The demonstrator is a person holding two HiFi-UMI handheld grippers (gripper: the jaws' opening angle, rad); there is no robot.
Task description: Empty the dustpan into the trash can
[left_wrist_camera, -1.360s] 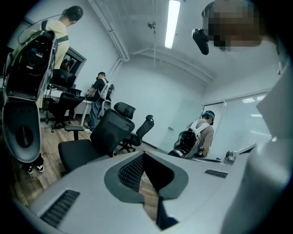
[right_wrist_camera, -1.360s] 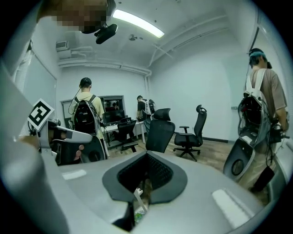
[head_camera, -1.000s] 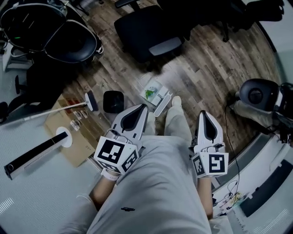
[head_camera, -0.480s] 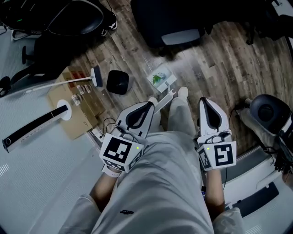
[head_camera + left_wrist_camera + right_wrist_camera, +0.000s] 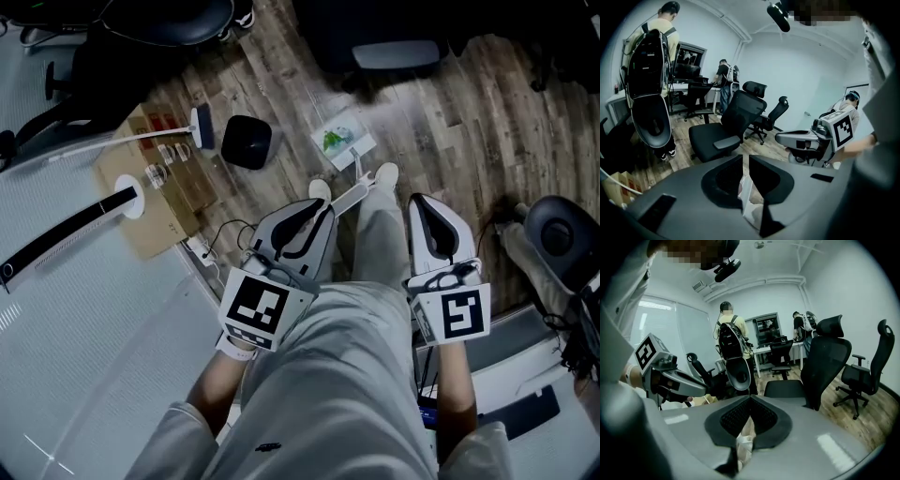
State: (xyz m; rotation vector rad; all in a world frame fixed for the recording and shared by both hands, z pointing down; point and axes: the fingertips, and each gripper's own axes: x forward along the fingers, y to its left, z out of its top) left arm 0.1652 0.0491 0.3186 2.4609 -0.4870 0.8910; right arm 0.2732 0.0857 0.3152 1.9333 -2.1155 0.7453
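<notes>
A white dustpan (image 5: 343, 141) with green and white litter lies on the wood floor, and its long handle (image 5: 349, 192) runs back toward my feet. A black trash can (image 5: 247, 142) stands to its left. The left gripper (image 5: 322, 210) hovers with its tip next to the handle's near end, jaws shut to a thin slit with nothing gripped. In the left gripper view a white strip (image 5: 746, 197) shows below the left gripper (image 5: 745, 161). The right gripper (image 5: 423, 202) hangs over my right leg, shut and empty. In its own view the right gripper (image 5: 750, 401) shows the jaws meeting.
A broom (image 5: 201, 127) with a white pole lies on flattened cardboard (image 5: 141, 211) left of the trash can. A black office chair (image 5: 394, 47) stands beyond the dustpan and a round grey device (image 5: 562, 234) sits at the right. Other people stand at desks (image 5: 724, 84).
Both grippers have sunk lower and tipped toward the floor. The dustpan, trash can and broom have slid up in the head view, and the left gripper's tip now lies beside the dustpan handle.
</notes>
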